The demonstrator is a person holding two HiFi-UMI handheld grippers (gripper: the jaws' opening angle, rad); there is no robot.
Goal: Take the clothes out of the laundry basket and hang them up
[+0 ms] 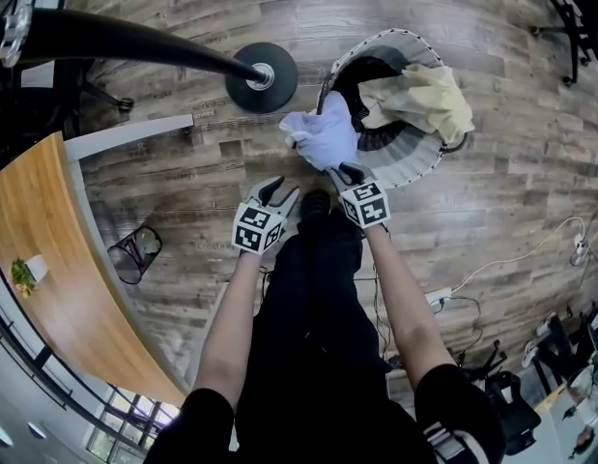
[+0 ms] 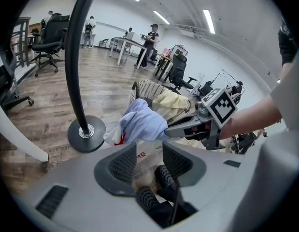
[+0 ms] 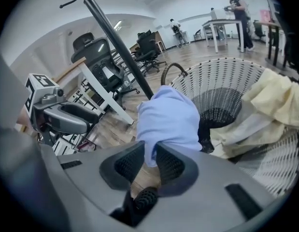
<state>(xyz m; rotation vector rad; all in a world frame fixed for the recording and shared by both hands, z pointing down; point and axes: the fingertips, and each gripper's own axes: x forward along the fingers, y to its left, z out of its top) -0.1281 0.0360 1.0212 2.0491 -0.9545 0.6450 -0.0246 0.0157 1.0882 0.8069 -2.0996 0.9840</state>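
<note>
Garment type unreadable, it's bunched in a lump. The right gripper's (image 3: 149, 162) fingertips are buried in the cloth (image 1: 323, 138). The basket (image 1: 414, 165) inside is mostly hidden under a yellow cloth (image 1: 424, 100).

Both forearms reach forward and down, bare, over black trousers. The left gripper (image 1: 276, 193) is angled at the floor with jaws half apart. A pale fold with red print shows between them in the left gripper view, and the pads don't look pinched on it. The right gripper, just beside it, has narrow jaws clamped on the cloth's lower edge.

Cloth is light blue with a white part and a red mark. It's crumpled and held up at the basket's near rim, partly over the floor. Basket is white, perforated, dark inside, with the yellow cloth draped over its far-right rim. Left of it, a stand's round black base (image 1: 262, 77) is on the wood floor.
</note>
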